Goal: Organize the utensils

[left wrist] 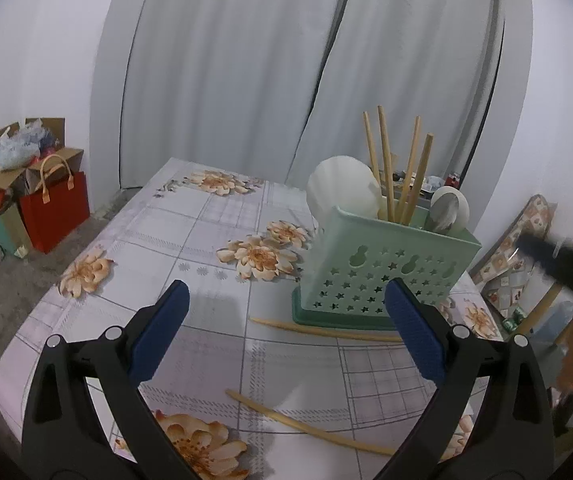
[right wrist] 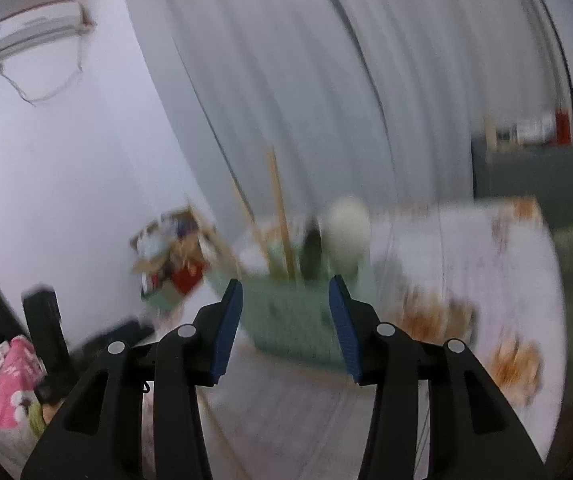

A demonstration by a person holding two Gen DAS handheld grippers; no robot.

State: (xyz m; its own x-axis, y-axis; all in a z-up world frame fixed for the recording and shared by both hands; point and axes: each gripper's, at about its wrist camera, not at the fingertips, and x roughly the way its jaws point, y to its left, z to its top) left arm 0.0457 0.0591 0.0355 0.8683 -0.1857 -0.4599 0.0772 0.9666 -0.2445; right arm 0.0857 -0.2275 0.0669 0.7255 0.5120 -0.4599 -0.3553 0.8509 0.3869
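A pale green perforated utensil holder [left wrist: 382,268] stands on the floral tablecloth [left wrist: 166,240]. It holds several wooden chopsticks [left wrist: 386,168], a white shell-shaped ladle [left wrist: 342,188] and a metal spoon [left wrist: 444,210]. One loose chopstick [left wrist: 326,330] lies against the holder's base and another [left wrist: 306,426] lies nearer me. My left gripper [left wrist: 286,284] hovers open above them, holding nothing. The right wrist view is blurred: my right gripper [right wrist: 286,280] is open and empty, with the holder [right wrist: 290,320] and its chopsticks [right wrist: 280,216] just beyond the pads.
A red paper bag [left wrist: 56,212] and a cardboard box [left wrist: 26,152] sit on the floor past the table's left edge. A dark blurred shape [left wrist: 566,264] enters from the right. White curtains hang behind. A pink cloth [right wrist: 10,384] lies at lower left.
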